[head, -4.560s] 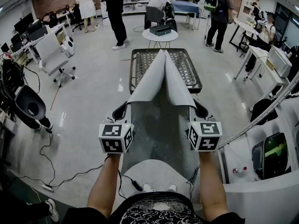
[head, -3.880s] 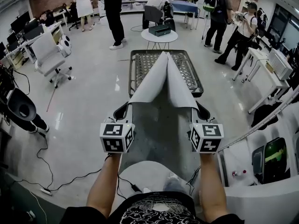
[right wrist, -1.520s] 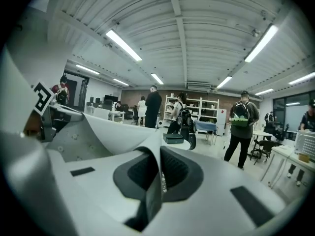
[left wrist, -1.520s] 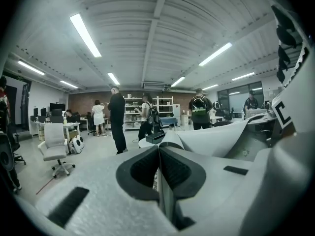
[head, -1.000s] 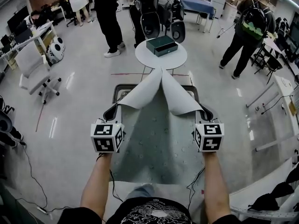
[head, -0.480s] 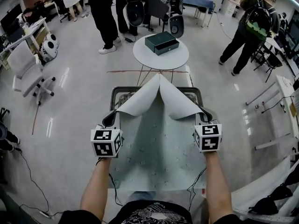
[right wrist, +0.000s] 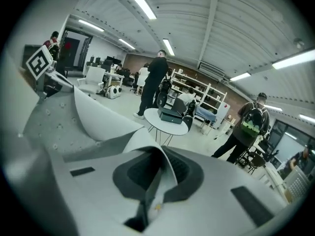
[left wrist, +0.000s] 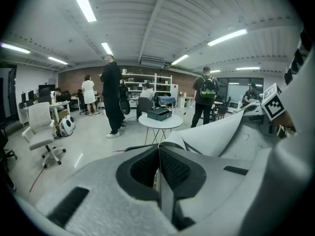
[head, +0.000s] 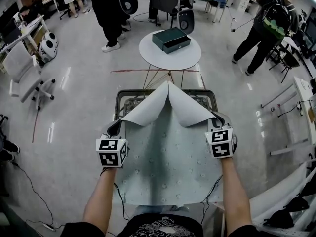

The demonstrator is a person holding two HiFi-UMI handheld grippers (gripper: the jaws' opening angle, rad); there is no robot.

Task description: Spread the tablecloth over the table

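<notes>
A pale grey-green tablecloth [head: 168, 157] with small dots lies over a dark metal-framed table [head: 120, 98]. Its two far corners are folded back toward me, showing a plain white underside [head: 153, 105]. My left gripper [head: 117, 126] is shut on the cloth's left folded corner, and my right gripper [head: 217, 118] is shut on the right one. In the left gripper view the cloth's edge [left wrist: 170, 144] runs between the closed pads. In the right gripper view the cloth [right wrist: 160, 163] curls over the jaws. The table's far end shows bare mesh [head: 133, 102].
A round white side table [head: 170, 53] with a dark green box [head: 171, 38] stands just beyond the table. People [head: 111, 14] stand further off. A white office chair [head: 22, 75] is at the left, and white desks [head: 303, 98] at the right.
Both grippers have moved down and forward with the cloth corners still held. The cloth now covers more of the table, and the bare mesh at the far end has shrunk.
</notes>
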